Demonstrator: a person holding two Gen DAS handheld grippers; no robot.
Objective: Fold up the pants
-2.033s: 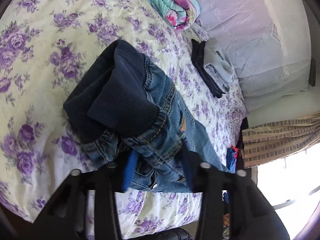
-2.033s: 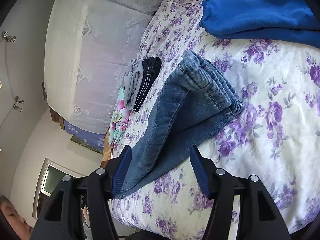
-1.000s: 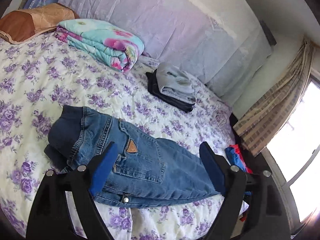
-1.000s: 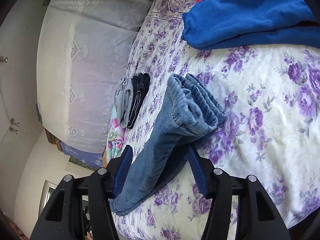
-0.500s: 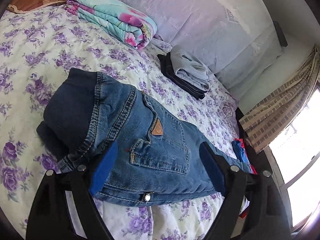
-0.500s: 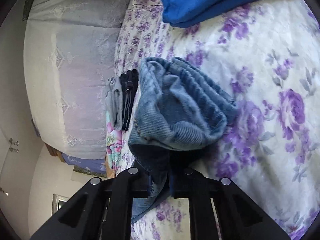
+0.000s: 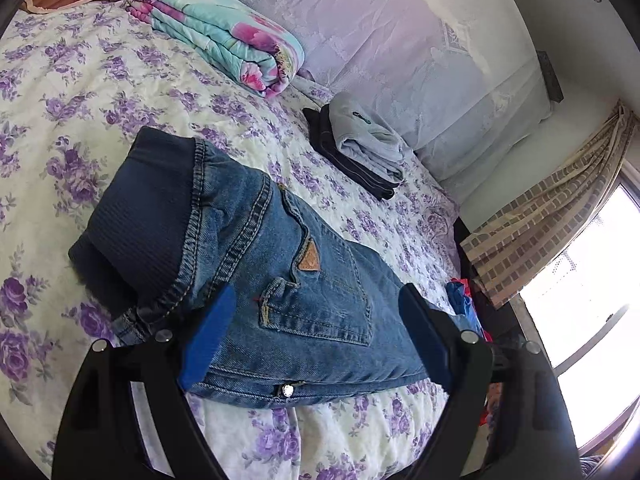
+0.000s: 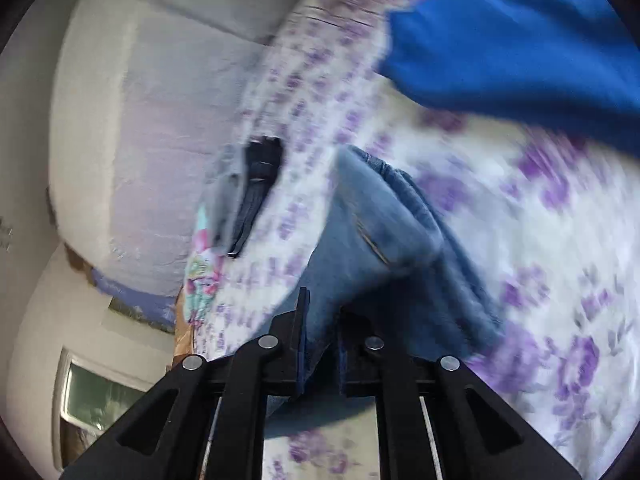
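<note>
Seen from the left wrist, the jeans (image 7: 256, 264) lie on the flowered bed (image 7: 80, 80), dark ribbed waistband to the left, back pocket up, legs running off to the right; they fill more of the view than a second ago, so the left gripper (image 7: 316, 340) has come lower and now straddles the seat with its jaws wide, pads clear of the denim. Beyond are a rolled floral quilt (image 7: 224, 36) and a stack of folded clothes (image 7: 360, 148), well apart from the jeans, with bare bedspread between; the bed's edge and a curtain (image 7: 552, 216) lie to the right. The right wrist view is blurred. There the right gripper (image 8: 322, 344), half open a second ago, has pinched narrow on the leg end of the jeans, denim bunched between the pads. That suggests the legs are ready to be carried toward the waistband. A blue garment (image 8: 520, 40) lies ahead, apart from the hem.
</note>
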